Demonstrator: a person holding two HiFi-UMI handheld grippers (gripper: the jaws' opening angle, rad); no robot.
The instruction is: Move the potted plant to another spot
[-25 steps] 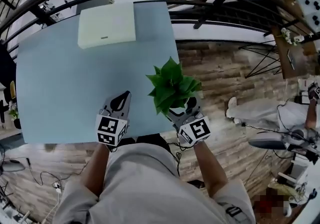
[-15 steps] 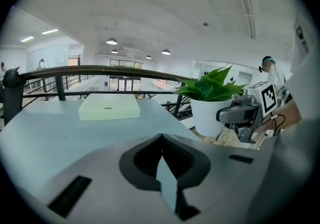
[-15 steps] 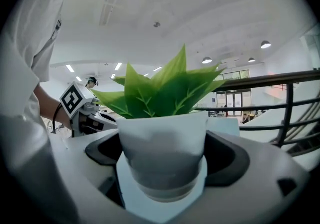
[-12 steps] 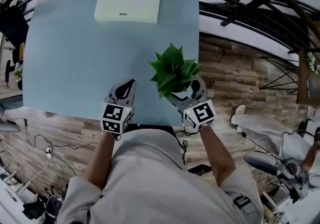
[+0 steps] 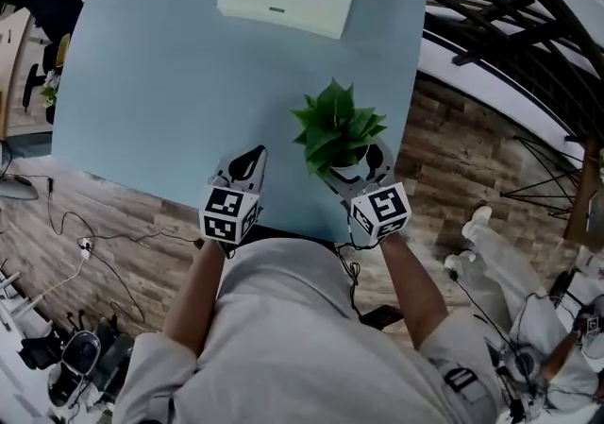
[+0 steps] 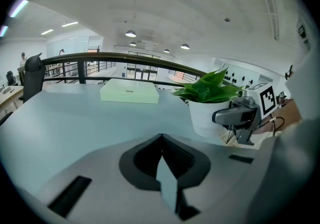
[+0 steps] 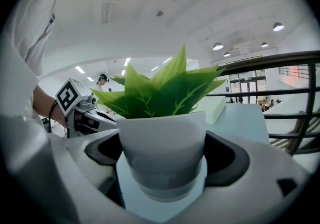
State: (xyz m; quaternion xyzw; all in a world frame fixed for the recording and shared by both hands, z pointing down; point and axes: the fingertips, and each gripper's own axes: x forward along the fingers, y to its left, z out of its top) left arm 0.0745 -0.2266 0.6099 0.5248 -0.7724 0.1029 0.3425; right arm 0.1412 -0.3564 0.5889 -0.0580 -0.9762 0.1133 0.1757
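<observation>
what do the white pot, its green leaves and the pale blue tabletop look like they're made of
White tapered pot: smooth, evenly white, matte; likely plastic or ceramic.
Green pointed leaves: stiff, uniform, slightly glossy; probably artificial plastic, not certain.
Pale blue tabletop: flat, even matte colour; probably laminate or painted board.

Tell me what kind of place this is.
Probably a large indoor workspace or lab. A dark railing runs past the blue table, round ceiling lights hang over an open hall beyond it, and cables trail across the wood-plank floor.
</observation>
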